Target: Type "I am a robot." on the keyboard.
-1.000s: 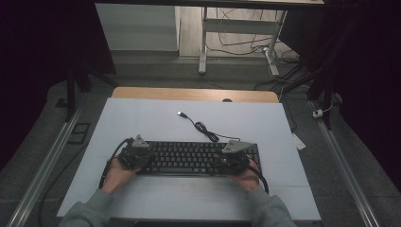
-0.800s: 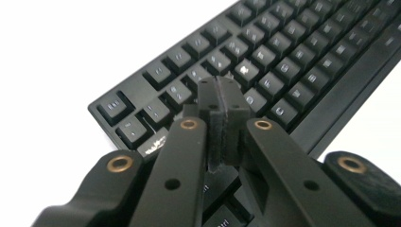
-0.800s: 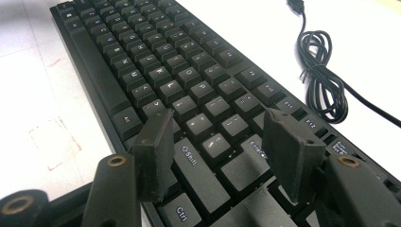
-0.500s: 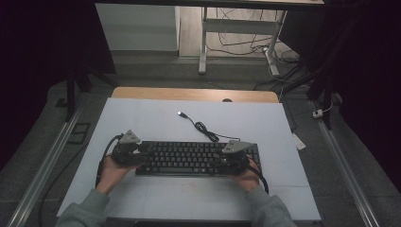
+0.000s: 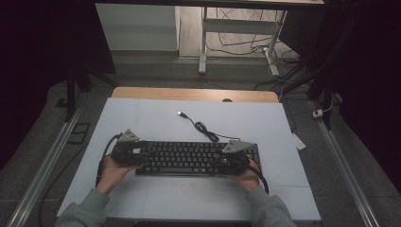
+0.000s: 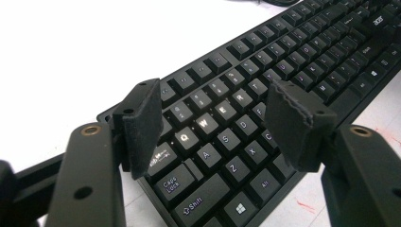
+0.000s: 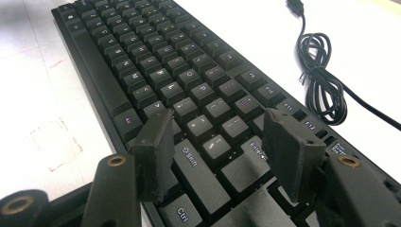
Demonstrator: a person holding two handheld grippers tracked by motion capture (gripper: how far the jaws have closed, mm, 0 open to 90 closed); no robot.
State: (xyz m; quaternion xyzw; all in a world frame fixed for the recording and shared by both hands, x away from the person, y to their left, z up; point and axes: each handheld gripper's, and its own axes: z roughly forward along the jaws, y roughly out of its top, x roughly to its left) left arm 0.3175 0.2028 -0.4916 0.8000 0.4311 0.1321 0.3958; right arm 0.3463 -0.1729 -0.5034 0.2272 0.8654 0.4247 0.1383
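A black keyboard (image 5: 189,158) lies flat on the white tabletop (image 5: 142,118), near its front edge. Its cable (image 5: 204,128) coils behind it and ends in a USB plug (image 5: 180,114). My left gripper (image 5: 142,156) is at the keyboard's left end. Its jaws have just been opening, and in the left gripper view the gripper (image 6: 215,109) stands open over the Q and W keys (image 6: 204,123), gripping nothing. At the right end is my right gripper (image 5: 226,161). In the right gripper view it (image 7: 220,137) is open above the Shift and Enter keys (image 7: 189,158), with the cable coil (image 7: 321,80) beyond.
A wooden strip (image 5: 189,93) borders the tabletop at the back. Metal rails (image 5: 52,156) run along both sides on the floor. A table frame (image 5: 204,42) and loose cables stand on the floor beyond. A person's hands and grey sleeves (image 5: 85,213) come in from the bottom.
My left gripper has shifted a little to the left, off the keyboard's left end. The right gripper and the keyboard have stayed put.
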